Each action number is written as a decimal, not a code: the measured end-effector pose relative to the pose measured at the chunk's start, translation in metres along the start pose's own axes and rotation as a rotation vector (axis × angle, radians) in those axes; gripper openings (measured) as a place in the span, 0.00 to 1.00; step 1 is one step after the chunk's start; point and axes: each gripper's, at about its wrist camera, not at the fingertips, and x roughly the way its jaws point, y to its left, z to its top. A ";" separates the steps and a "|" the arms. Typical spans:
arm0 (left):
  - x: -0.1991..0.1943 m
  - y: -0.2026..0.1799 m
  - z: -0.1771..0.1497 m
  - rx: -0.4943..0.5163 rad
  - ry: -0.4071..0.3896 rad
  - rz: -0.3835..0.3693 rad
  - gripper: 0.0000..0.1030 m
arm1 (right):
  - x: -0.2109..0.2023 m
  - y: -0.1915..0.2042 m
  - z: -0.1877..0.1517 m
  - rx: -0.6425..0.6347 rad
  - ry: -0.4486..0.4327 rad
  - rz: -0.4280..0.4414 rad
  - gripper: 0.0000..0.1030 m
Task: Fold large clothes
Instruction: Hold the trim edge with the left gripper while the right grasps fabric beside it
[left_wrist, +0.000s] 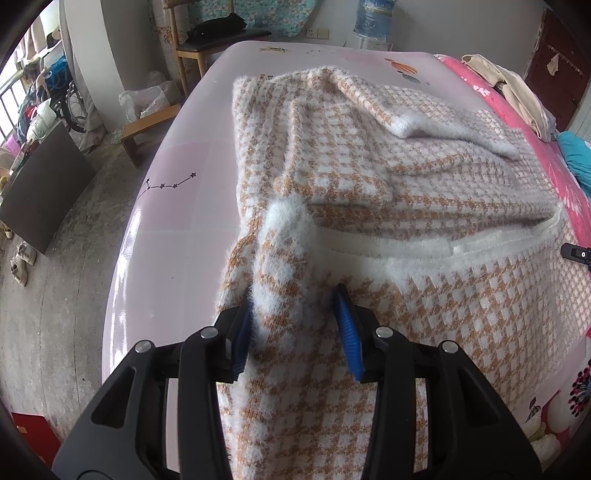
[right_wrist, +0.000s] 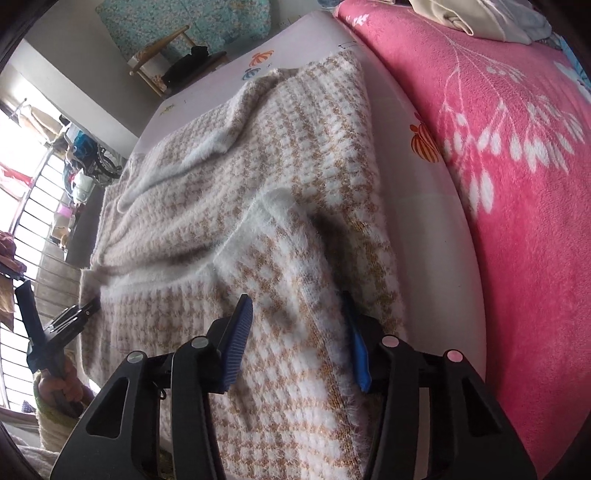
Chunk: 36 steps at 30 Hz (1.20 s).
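A fuzzy orange-and-white houndstooth sweater (left_wrist: 388, 166) lies spread on a pink table (left_wrist: 177, 206), sleeves folded across the body. It also shows in the right wrist view (right_wrist: 258, 166). My left gripper (left_wrist: 295, 325) has its blue pads apart, with a raised fold of the sweater's near left edge between them. My right gripper (right_wrist: 295, 332) also has its blue pads apart, with a raised fold of the near right edge between them. The left gripper shows at the left of the right wrist view (right_wrist: 62, 332), held by a hand.
A pink floral blanket (right_wrist: 517, 184) lies right of the sweater, with beige clothes (left_wrist: 517, 88) and a teal garment (left_wrist: 576, 158) on it. A wooden chair (left_wrist: 218, 40) stands beyond the table. A bench (left_wrist: 147, 129), a dark board (left_wrist: 40, 184) and shoes (left_wrist: 22, 262) are on the floor left.
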 end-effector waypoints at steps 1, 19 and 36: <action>0.000 0.000 0.000 -0.001 -0.003 0.004 0.39 | 0.001 0.003 0.000 -0.017 -0.001 -0.021 0.42; -0.006 -0.009 -0.002 0.017 -0.024 0.068 0.32 | 0.006 0.045 -0.011 -0.255 -0.042 -0.251 0.25; -0.004 -0.007 -0.002 -0.008 -0.013 0.068 0.32 | 0.010 0.047 -0.013 -0.262 -0.052 -0.266 0.25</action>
